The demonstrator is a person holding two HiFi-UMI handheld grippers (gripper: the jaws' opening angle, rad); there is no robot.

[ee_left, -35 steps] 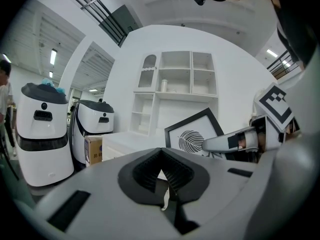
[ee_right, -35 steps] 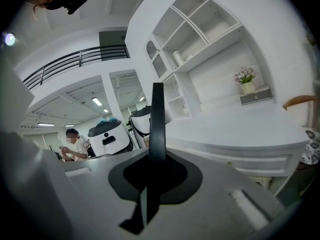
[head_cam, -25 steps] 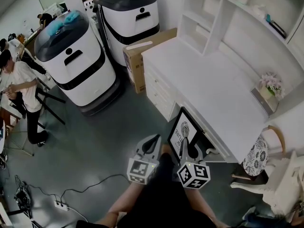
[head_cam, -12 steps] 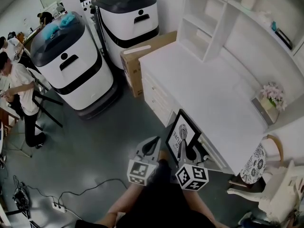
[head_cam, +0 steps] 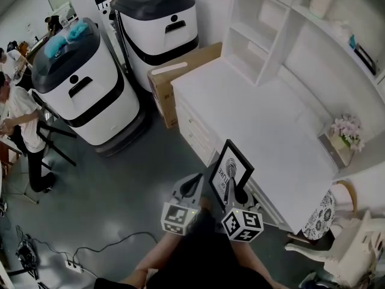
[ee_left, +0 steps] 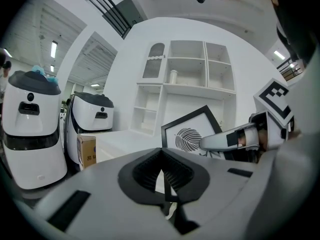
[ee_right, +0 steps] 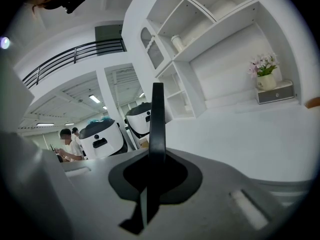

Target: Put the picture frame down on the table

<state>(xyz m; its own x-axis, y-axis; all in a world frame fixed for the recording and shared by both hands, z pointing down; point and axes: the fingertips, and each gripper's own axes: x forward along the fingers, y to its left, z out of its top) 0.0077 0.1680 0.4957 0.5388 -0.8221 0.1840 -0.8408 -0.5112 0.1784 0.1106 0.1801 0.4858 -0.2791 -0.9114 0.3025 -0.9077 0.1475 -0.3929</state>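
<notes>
Picture frame [head_cam: 231, 168], pinched upright by our right gripper [head_cam: 233, 188] with jaws closed on its edge, hangs just off the front edge of the table [head_cam: 258, 119], while our left gripper [head_cam: 194, 182] is closed and empty; we judge the carry unfinished, so next we bring it over the table and lower it.

To my left a white machine with a dark top [head_cam: 84, 98] stands on the floor [head_cam: 132, 179], and a second machine [head_cam: 159, 26] stands beyond it. What looks like a blue cloth [head_cam: 60, 39] lies on the nearer one. A cardboard box [head_cam: 174, 77] sits beside the white shelving [head_cam: 258, 29]. Pink flowers [head_cam: 346, 126] top a grey box [head_cam: 335, 147] at the right edge of the white surface [head_cam: 258, 113]. A person [head_cam: 15, 113] stands far left, and cables [head_cam: 90, 245] trail across the floor.
</notes>
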